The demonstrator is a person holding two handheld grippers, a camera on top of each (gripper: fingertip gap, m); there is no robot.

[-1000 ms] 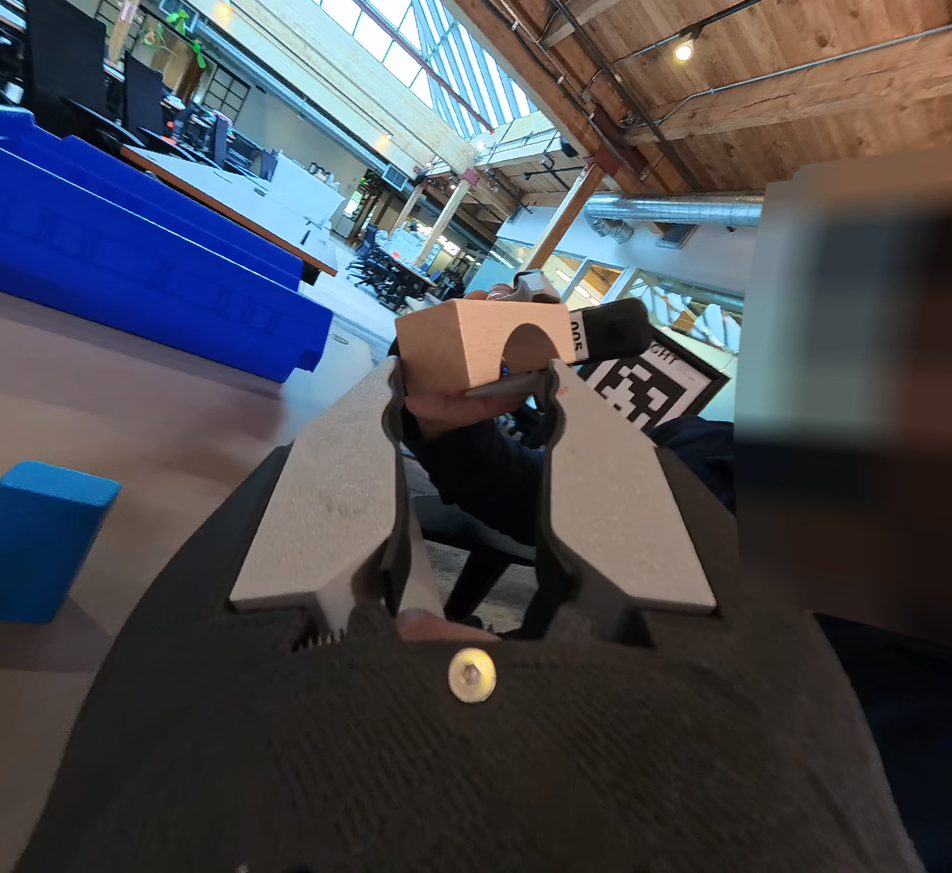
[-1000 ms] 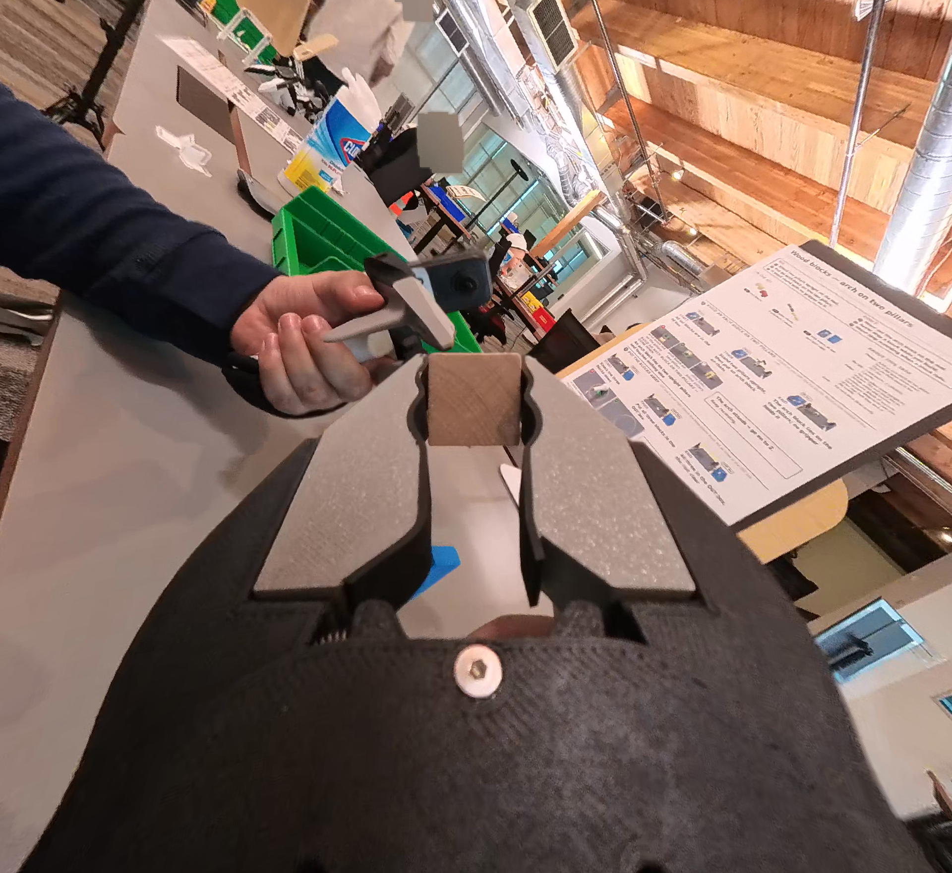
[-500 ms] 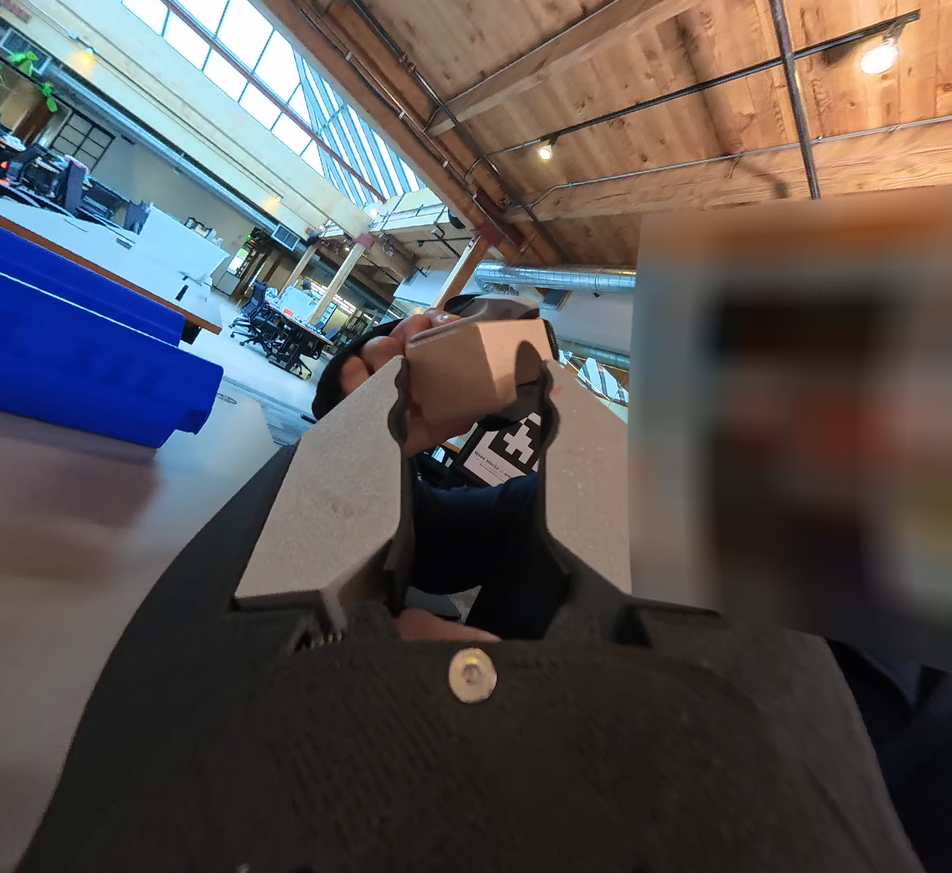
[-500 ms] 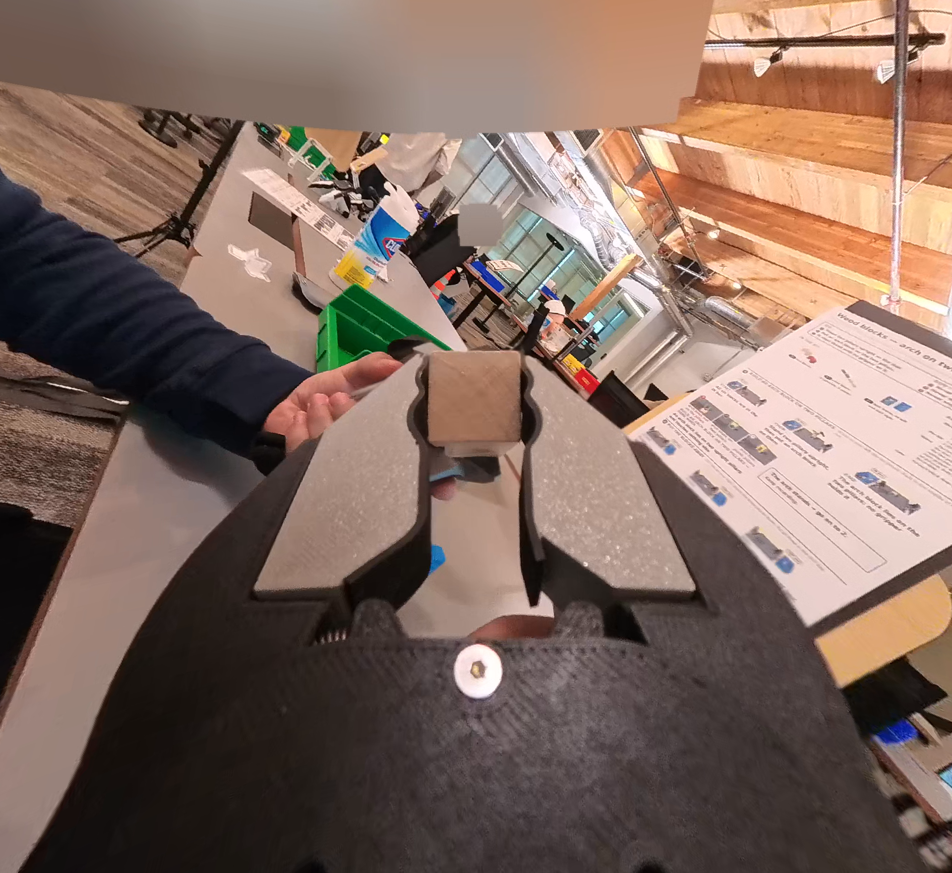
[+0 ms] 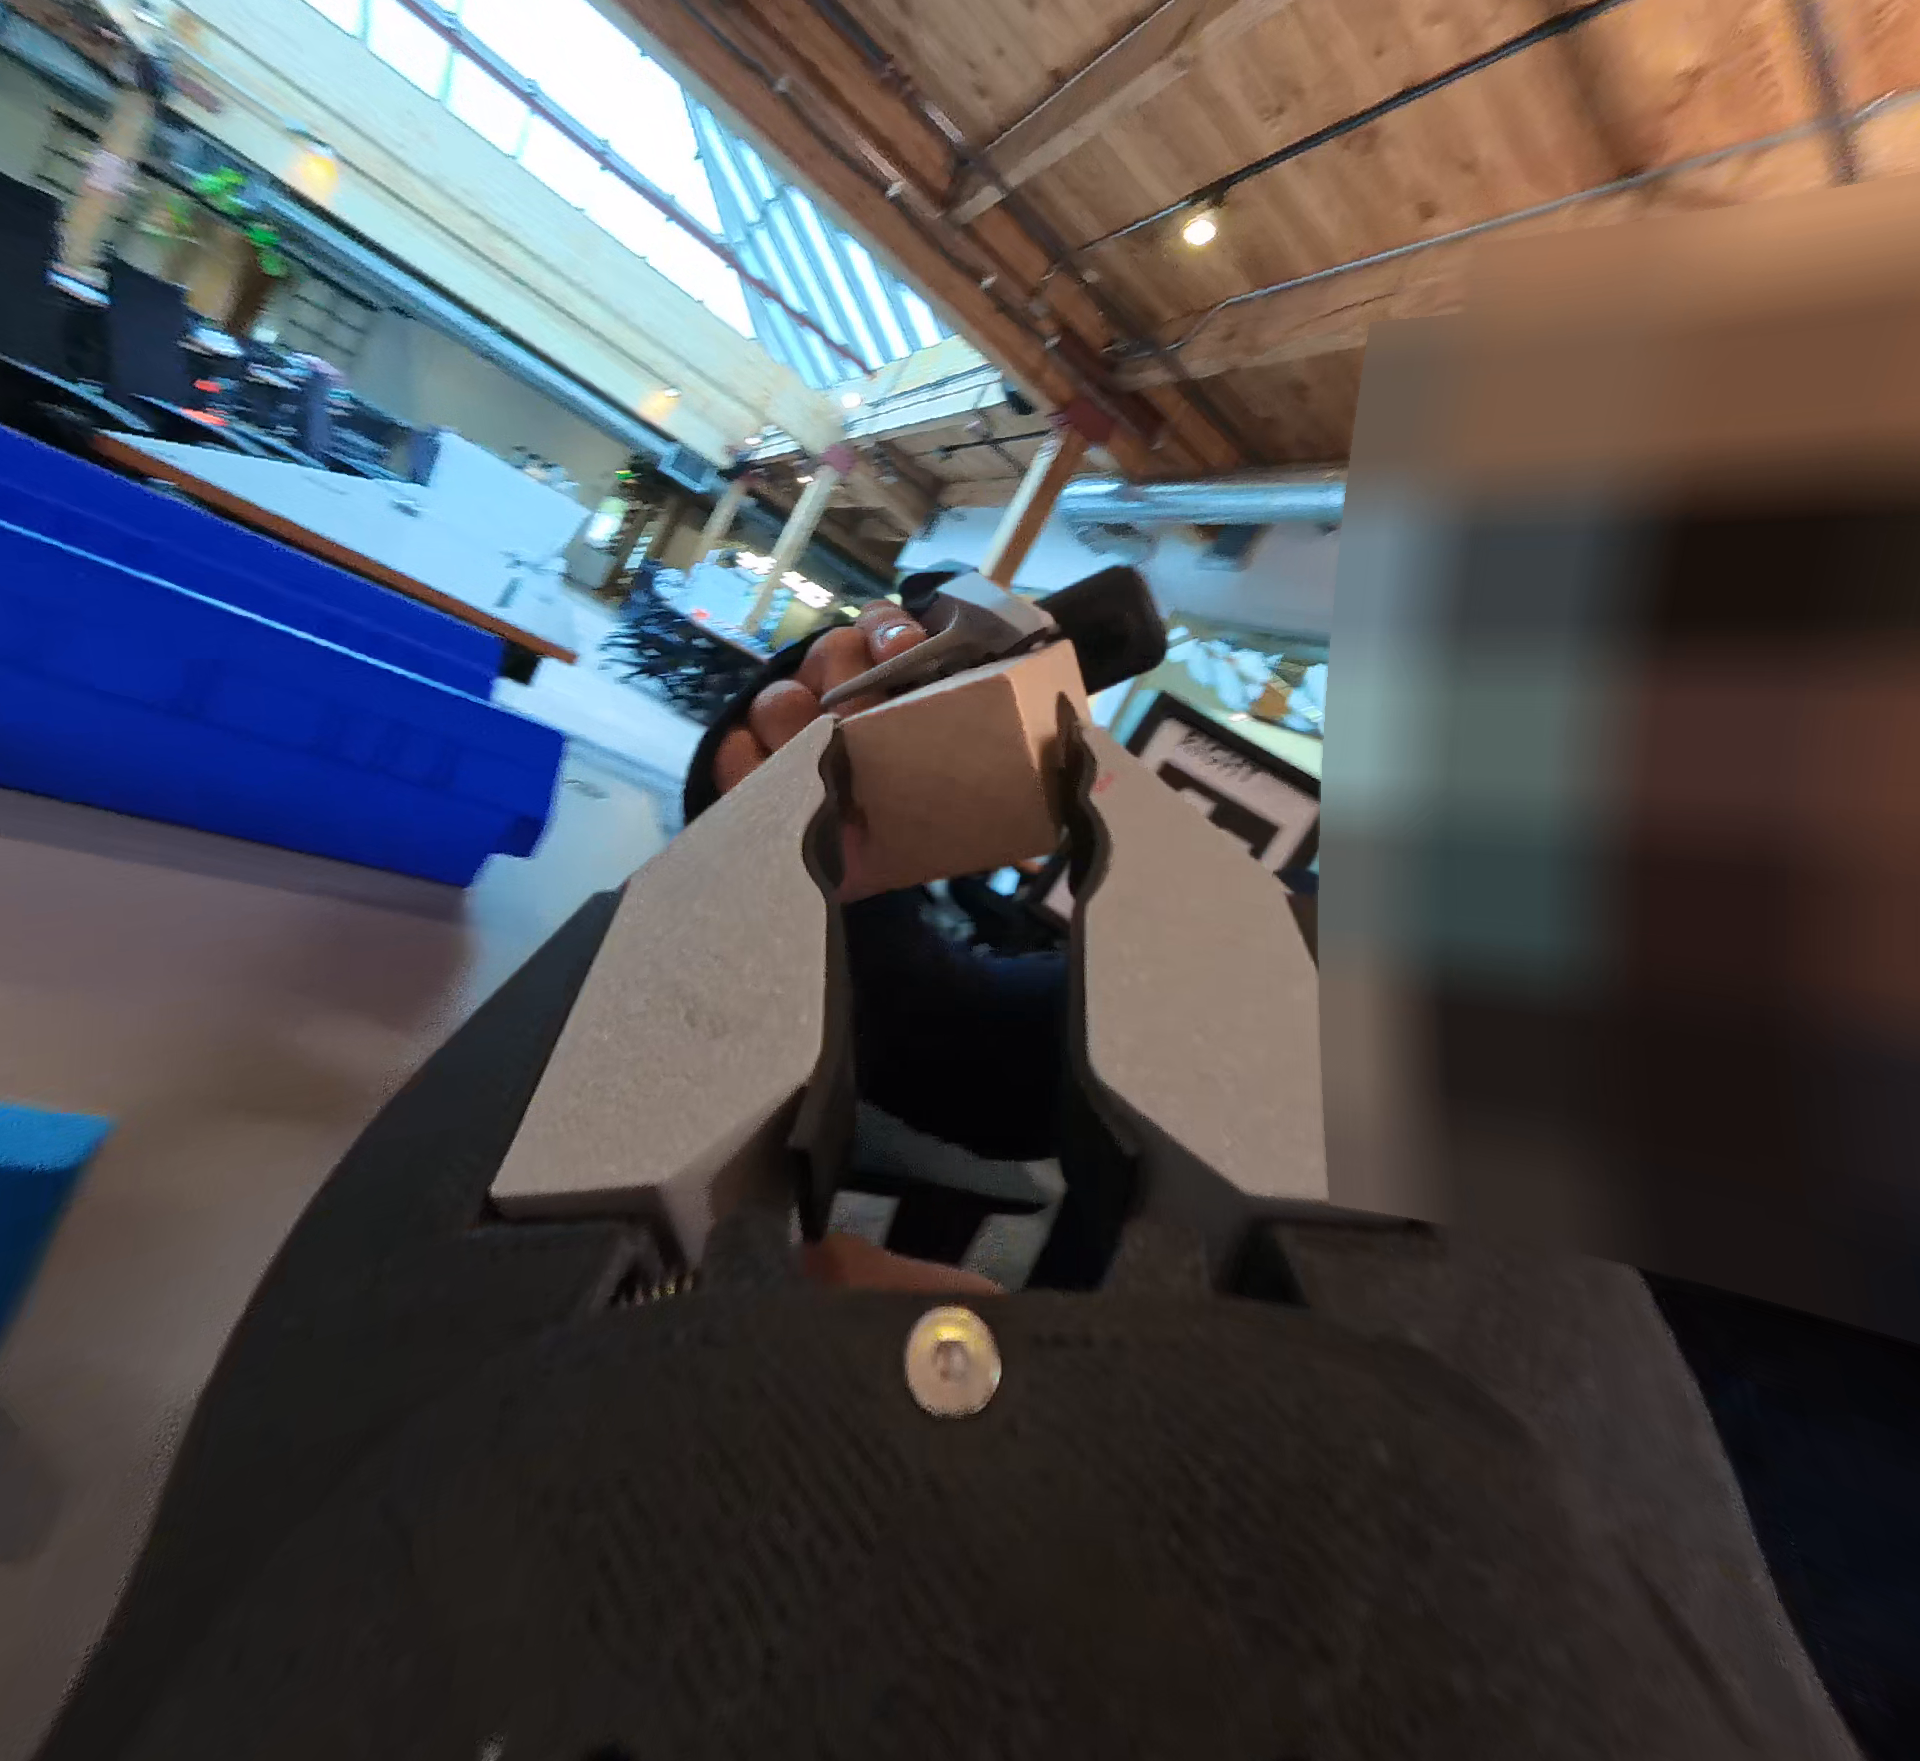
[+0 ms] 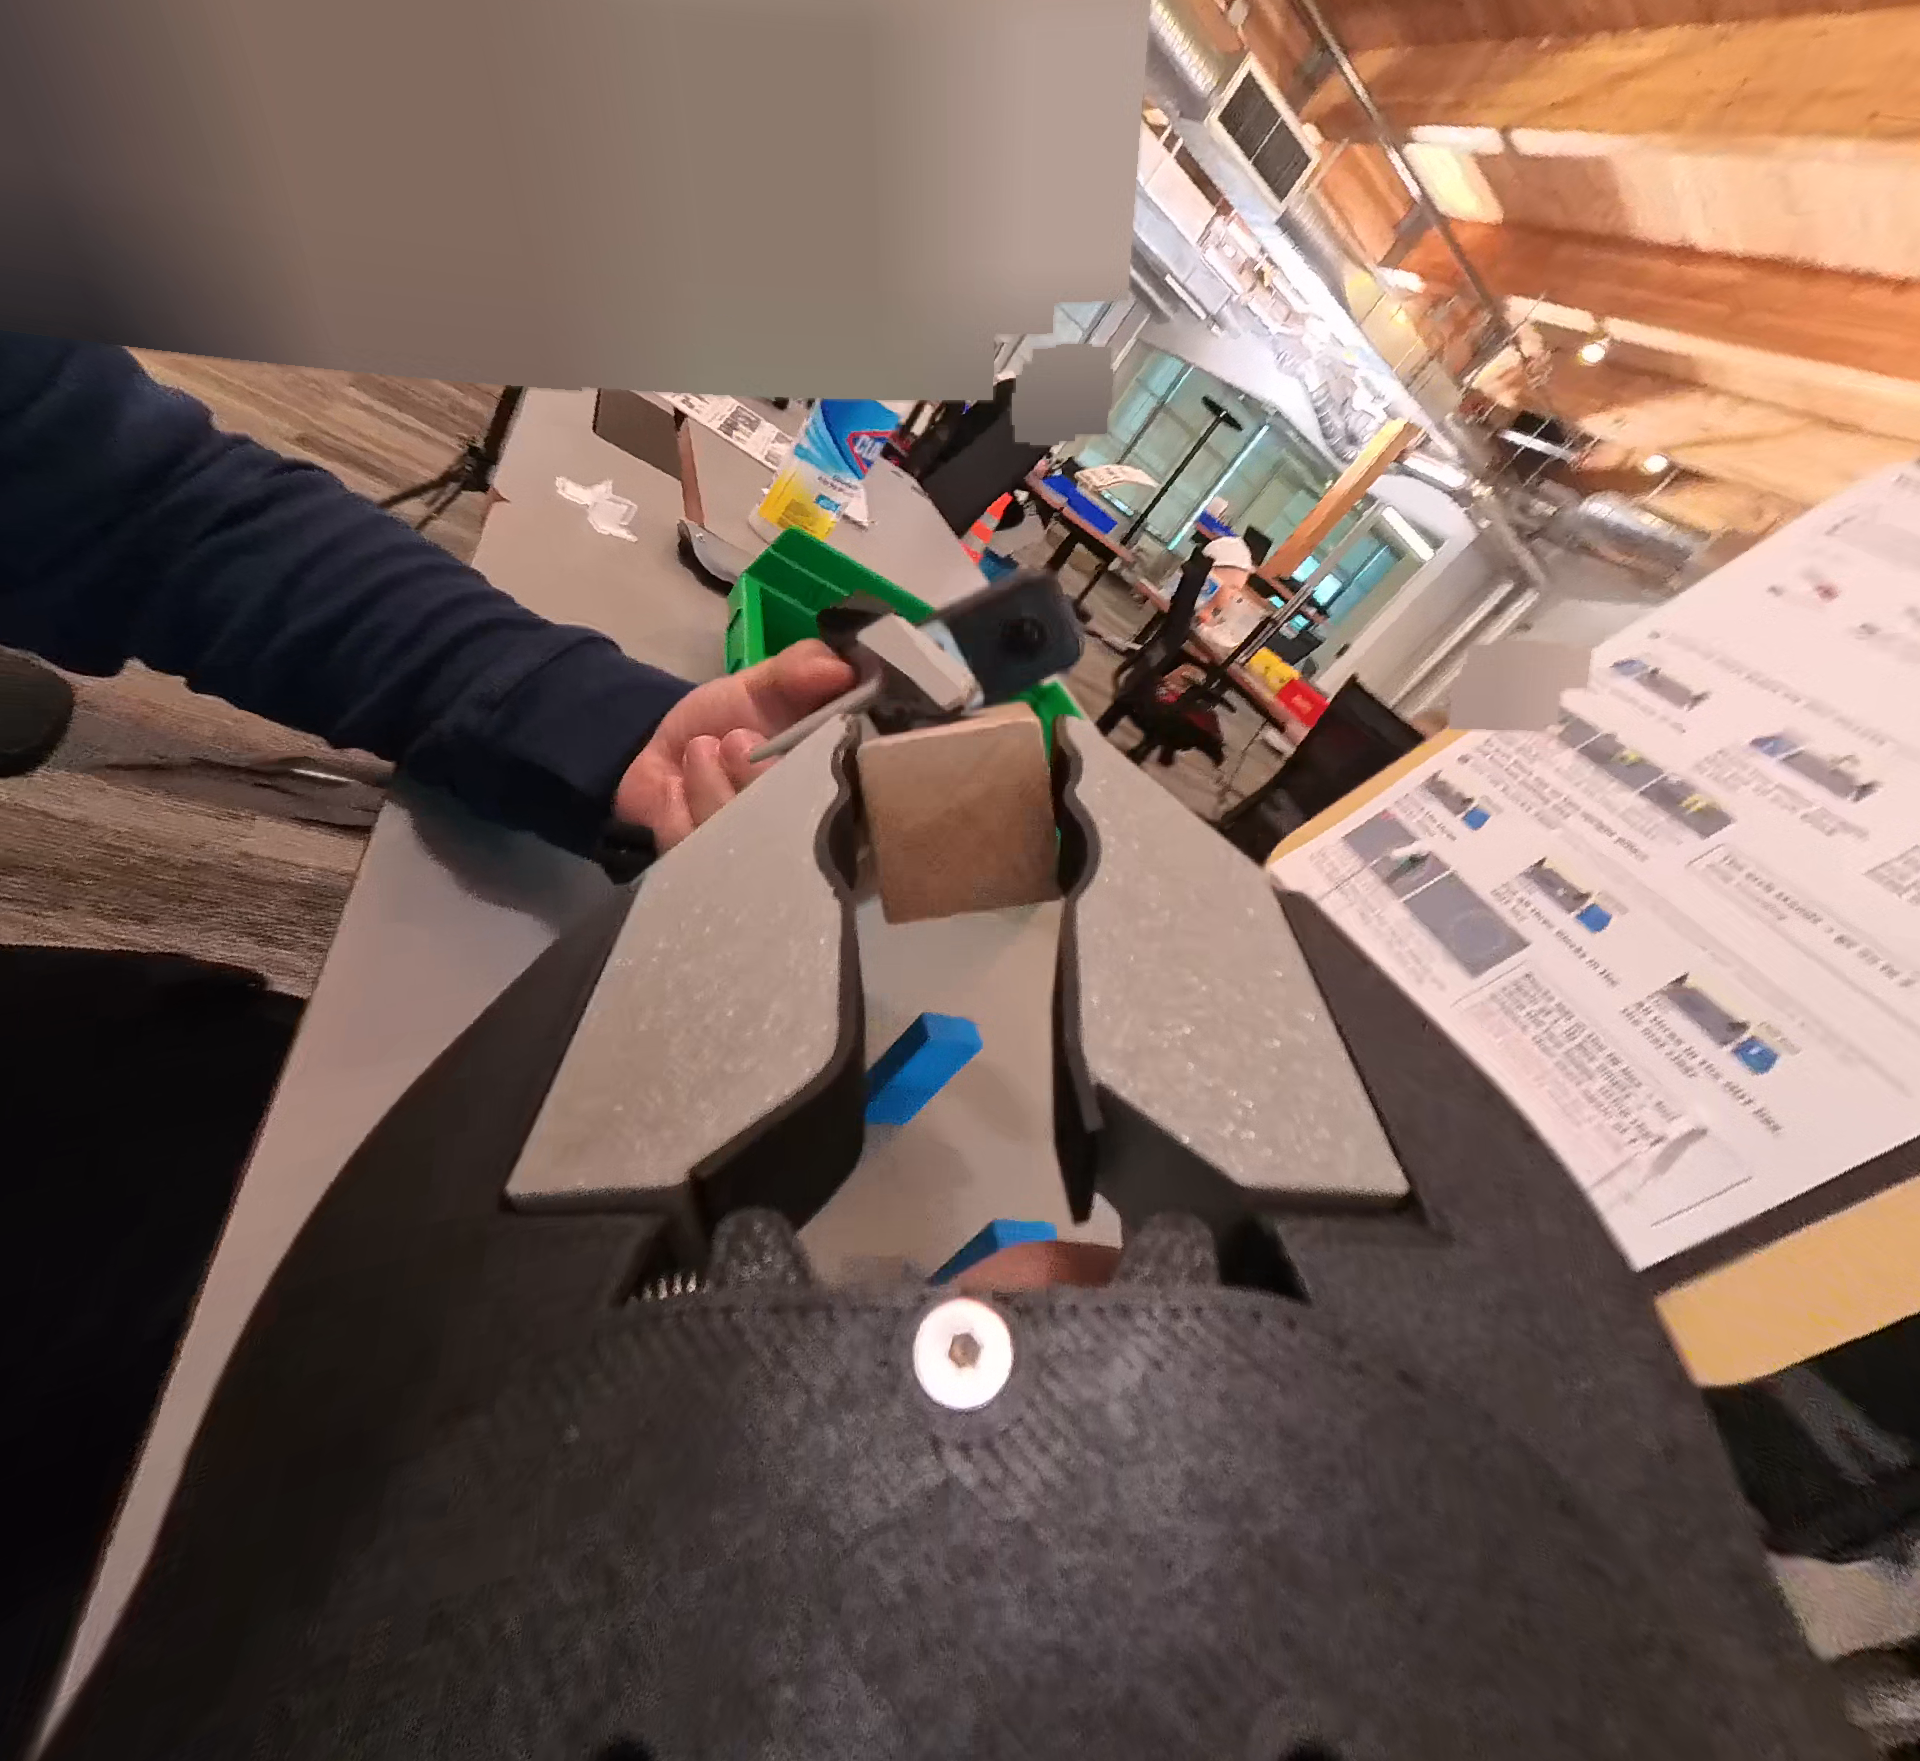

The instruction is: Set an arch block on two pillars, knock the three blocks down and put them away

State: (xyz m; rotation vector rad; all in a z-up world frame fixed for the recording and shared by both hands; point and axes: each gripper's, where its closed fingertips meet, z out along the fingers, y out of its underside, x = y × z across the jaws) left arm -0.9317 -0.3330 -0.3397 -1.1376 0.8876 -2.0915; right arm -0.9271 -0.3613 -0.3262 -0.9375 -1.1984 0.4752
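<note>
Over a grey table [image 6: 436, 932], both claws [image 5: 945, 755] [image 6: 951, 828] clamp one plain wooden block [image 6: 956, 823], end faces square.

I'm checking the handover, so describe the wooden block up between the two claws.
The block is plain, pale, unpainted wood with flat faces and clean edges. It is in the air above the table, slightly tilted. Each view shows one square end of it, set between that claw's fingers. Both claws appear shut on it, one per end. Its arch cut-out is not visible.

arch block [image 6: 951, 818]: matt bare wood; bin [image 6: 790, 589]: glossy green plastic; table [image 6: 436, 922]: smooth grey
</note>
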